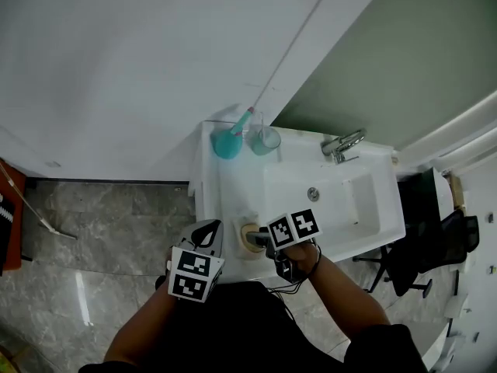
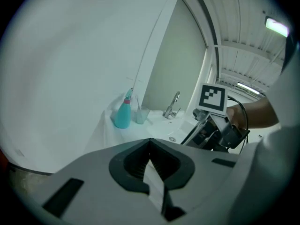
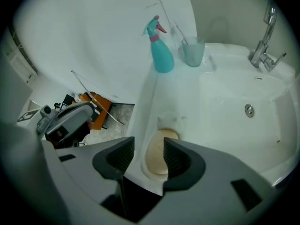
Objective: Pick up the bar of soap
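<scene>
The bar of soap [image 3: 157, 154], a pale tan oval, lies in a shallow white dish [image 3: 169, 122] on the near left part of the white surface [image 3: 174, 92], just left of the basin [image 3: 234, 86]. The soap fills most of the dish, and only the dish's white rim shows around it. The right tool [image 3: 147, 150] hangs over the dish with its jaws standing wide. The soap sits in the gap between the two dark ribbed pads [image 3: 123, 154], and the left pad is clear of it. Whether the right pad touches the soap's edge cannot be told. The left tool [image 2: 151, 162] is off to the left of the surface, past its near corner, with its jaws drawn together and nothing between them. At the back left corner of the surface stands a teal spray bottle [image 3: 162, 56] with a pink part at its nozzle, upright against the wall. Just beside it, on the right, is a clear cup [image 3: 193, 53] with a thin handle [image 3: 180, 33] leaning out of it. What the handle belongs to is too small to tell. The basin is a white rectangular hollow with a round metal drain [image 3: 249, 109] in its floor, and a chrome faucet [image 3: 264, 50] rises at its far edge.
</scene>
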Motion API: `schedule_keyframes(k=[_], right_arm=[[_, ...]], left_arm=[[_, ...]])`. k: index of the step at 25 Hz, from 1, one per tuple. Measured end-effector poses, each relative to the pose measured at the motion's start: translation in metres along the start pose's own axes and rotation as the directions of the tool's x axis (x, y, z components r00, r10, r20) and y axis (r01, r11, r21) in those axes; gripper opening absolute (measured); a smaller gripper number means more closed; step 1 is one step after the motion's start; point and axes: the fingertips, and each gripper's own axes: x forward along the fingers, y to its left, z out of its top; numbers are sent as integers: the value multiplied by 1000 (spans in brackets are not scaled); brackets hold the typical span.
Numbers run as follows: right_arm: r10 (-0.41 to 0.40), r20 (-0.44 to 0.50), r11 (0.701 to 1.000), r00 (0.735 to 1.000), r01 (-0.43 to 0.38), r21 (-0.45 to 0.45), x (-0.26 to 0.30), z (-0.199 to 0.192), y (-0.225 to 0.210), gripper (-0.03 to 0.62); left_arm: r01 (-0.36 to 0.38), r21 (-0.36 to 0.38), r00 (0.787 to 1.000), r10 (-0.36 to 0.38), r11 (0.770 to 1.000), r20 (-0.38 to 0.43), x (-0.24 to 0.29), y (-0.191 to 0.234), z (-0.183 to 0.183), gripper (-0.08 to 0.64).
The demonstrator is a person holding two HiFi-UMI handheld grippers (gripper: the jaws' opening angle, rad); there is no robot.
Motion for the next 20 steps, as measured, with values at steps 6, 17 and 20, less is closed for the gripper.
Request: schedule_keyframes(k=[6,17,20], right_arm=[[-151,-186,985,971,132,-113,18,-7,-12,195],[-284,-293,954,913,240,-178,29,-6,-21,199],[-314,-307,944,899,259,-206,30,-6,-21,202]], left_arm=[[70,-20,998,-70,997,0,-5,23,-3,8],[136,22,991,-136,990,-15,-14,36,-7,8],[142,19,990,-141,990,-15,-15,38,-6,8]])
